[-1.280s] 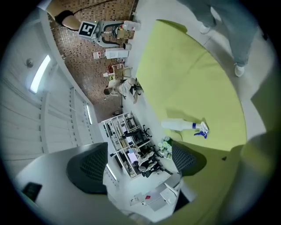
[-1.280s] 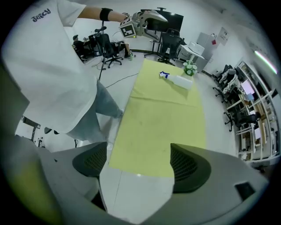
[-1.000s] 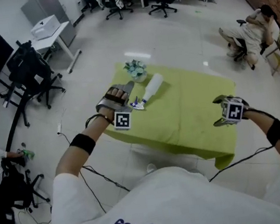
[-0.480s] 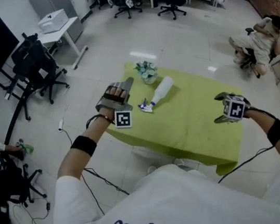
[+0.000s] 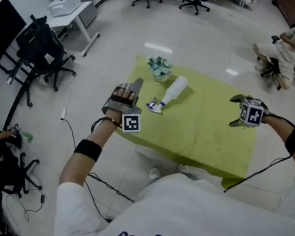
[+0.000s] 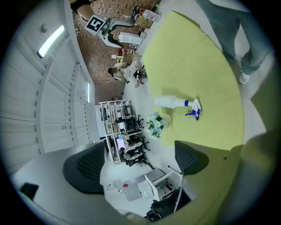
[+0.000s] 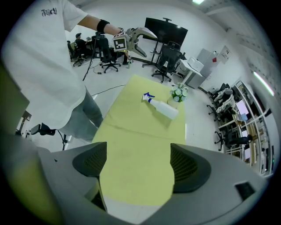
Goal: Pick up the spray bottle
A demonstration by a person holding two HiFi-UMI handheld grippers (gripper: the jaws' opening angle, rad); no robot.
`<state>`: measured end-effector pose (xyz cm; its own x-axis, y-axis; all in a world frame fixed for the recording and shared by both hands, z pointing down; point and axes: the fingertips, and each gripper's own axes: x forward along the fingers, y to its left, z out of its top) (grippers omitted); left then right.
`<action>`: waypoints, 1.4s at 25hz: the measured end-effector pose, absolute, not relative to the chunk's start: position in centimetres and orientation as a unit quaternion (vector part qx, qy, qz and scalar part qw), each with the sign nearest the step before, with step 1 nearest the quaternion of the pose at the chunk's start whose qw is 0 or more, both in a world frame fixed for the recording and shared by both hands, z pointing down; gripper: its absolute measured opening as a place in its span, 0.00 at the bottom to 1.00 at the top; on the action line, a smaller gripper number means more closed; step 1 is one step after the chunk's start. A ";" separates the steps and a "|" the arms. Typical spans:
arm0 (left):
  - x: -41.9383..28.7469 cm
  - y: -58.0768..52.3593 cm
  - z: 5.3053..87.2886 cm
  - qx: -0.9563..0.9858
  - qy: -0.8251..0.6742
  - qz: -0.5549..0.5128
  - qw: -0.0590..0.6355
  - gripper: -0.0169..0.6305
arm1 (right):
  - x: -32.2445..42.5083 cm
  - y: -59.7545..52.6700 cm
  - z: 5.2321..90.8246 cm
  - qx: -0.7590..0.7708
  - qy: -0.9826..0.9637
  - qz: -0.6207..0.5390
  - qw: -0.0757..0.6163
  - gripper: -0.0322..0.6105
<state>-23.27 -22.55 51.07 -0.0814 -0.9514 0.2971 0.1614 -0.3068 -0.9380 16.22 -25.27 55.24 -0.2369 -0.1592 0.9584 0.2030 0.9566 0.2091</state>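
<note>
Left gripper (image 5: 131, 91): hovering at the left edge of the table (image 5: 205, 133), jaws standing spread with nothing between them.
Right gripper (image 5: 235, 112): hanging over the table's right edge, jaws likewise gaping and holding nothing.
Bottle (image 5: 170, 92): lying on its side on the far part of the table, blue trigger pointing near-left, just right of the left gripper, untouched.
Table: wearing a yellow-green cloth.
Flowers (image 5: 160, 68): sitting at the far corner, just beyond the bottle.

Spray bottle (image 5: 172, 90) glossy plastic; tablecloth (image 5: 204, 128) matt cloth.
</note>
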 end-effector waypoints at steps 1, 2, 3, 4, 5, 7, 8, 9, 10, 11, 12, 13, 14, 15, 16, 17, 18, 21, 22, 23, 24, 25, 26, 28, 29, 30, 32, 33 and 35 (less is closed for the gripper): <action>-23.4 -22.3 51.5 -0.514 0.386 -0.630 0.436 0.77 | 15.9 -25.6 55.1 -0.020 -0.773 -0.151 0.616 0.77; -23.7 -22.1 51.8 -0.514 0.386 -0.635 0.428 0.77 | 15.5 -25.9 55.0 -0.029 -0.773 -0.156 0.615 0.77; -24.1 -21.8 52.0 -0.511 0.388 -0.641 0.421 0.77 | 15.1 -26.3 54.9 -0.038 -0.771 -0.163 0.615 0.77; -24.6 -21.6 52.1 -0.504 0.391 -0.647 0.417 0.77 | 14.6 -26.8 54.8 -0.047 -0.767 -0.174 0.616 0.77; -25.1 -21.4 52.2 -0.499 0.395 -0.652 0.413 0.77 | 14.0 -27.5 54.7 -0.056 -0.762 -0.188 0.617 0.77; -25.9 -20.9 52.4 -0.494 0.405 -0.656 0.401 0.77 | 12.5 -28.8 54.5 -0.071 -0.757 -0.215 0.613 0.77; -26.2 -20.7 52.6 -0.493 0.409 -0.658 0.395 0.77 | 11.7 -29.4 54.4 -0.075 -0.756 -0.223 0.611 0.77; -26.5 -20.4 52.7 -0.492 0.413 -0.661 0.389 0.77 | 10.9 -29.9 54.2 -0.079 -0.756 -0.227 0.609 0.77; -26.8 -20.2 52.8 -0.491 0.416 -0.663 0.382 0.77 | 9.9 -30.2 54.0 -0.086 -0.756 -0.231 0.606 0.77; -27.1 -19.9 53.0 -0.491 0.419 -0.665 0.376 0.77 | 8.9 -30.4 53.8 -0.097 -0.756 -0.236 0.603 0.77; -27.5 -19.5 53.2 -0.490 0.421 -0.668 0.369 0.77 | 7.8 -30.5 53.8 -0.110 -0.753 -0.244 0.601 0.77; -27.9 -19.2 53.4 -0.487 0.424 -0.672 0.362 0.77 | 6.9 -30.7 53.9 -0.121 -0.747 -0.255 0.602 0.77; -28.3 -18.9 53.5 -0.484 0.428 -0.676 0.355 0.77 | 5.9 -30.9 54.1 -0.131 -0.743 -0.264 0.602 0.77; -28.7 -18.5 53.7 -0.481 0.432 -0.679 0.349 0.77 | 4.9 -31.0 54.3 -0.141 -0.740 -0.270 0.599 0.77; -29.0 -18.2 53.8 -0.478 0.434 -0.683 0.342 0.77 | 3.8 -31.0 54.5 -0.153 -0.740 -0.273 0.595 0.77; -29.3 -17.9 54.0 -0.476 0.436 -0.686 0.335 0.77 | 2.8 -31.0 54.7 -0.164 -0.740 -0.277 0.591 0.77; -29.5 -17.7 54.1 -0.477 0.440 -0.685 0.330 0.77 | 1.8 -31.0 54.9 -0.174 -0.738 -0.283 0.587 0.77; -30.0 -16.9 53.9 -0.481 0.454 -0.679 0.318 0.77 | -1.0 -31.3 55.8 -0.206 -0.715 -0.323 0.585 0.77; -30.1 -16.7 53.7 -0.482 0.458 -0.678 0.315 0.77 | -1.8 -31.3 56.2 -0.218 -0.709 -0.330 0.583 0.77; -30.2 -16.5 53.6 -0.481 0.461 -0.677 0.313 0.77 | -2.7 -31.1 56.6 -0.228 -0.706 -0.335 0.581 0.77; -30.3 -16.2 53.6 -0.479 0.465 -0.677 0.310 0.77 | -3.6 -31.1 57.0 -0.237 -0.703 -0.339 0.579 0.77; -30.6 -15.9 53.8 -0.477 0.467 -0.680 0.305 0.77 | -4.5 -31.0 57.4 -0.244 -0.700 -0.343 0.577 0.77; -30.9 -15.6 54.2 -0.474 0.467 -0.685 0.296 0.77 | -5.4 -30.9 57.8 -0.253 -0.696 -0.348 0.574 0.77; -31.4 -14.6 55.4 -0.471 0.462 -0.700 0.272 0.77 | -7.3 -30.4 58.4 -0.271 -0.690 -0.360 0.567 0.77; -31.5 -14.2 56.0 -0.470 0.461 -0.708 0.257 0.77 | -8.0 -30.3 58.8 -0.280 -0.685 -0.365 0.565 0.77; -31.5 -13.9 56.5 -0.469 0.465 -0.709 0.246 0.77 | -8.6 -30.4 59.4 -0.289 -0.680 -0.368 0.564 0.77; -30.8 -14.2 56.5 -0.469 0.493 -0.693 0.239 0.77 | -9.5 -30.8 60.8 -0.302 -0.672 -0.374 0.563 0.77; -30.6 -14.4 56.5 -0.468 0.502 -0.687 0.237 0.77 | -10.1 -31.0 61.4 -0.307 -0.669 -0.376 0.563 0.77; -30.4 -14.1 57.2 -0.472 0.504 -0.687 0.226 0.77 | -11.5 -31.2 62.5 -0.314 -0.664 -0.380 0.563 0.77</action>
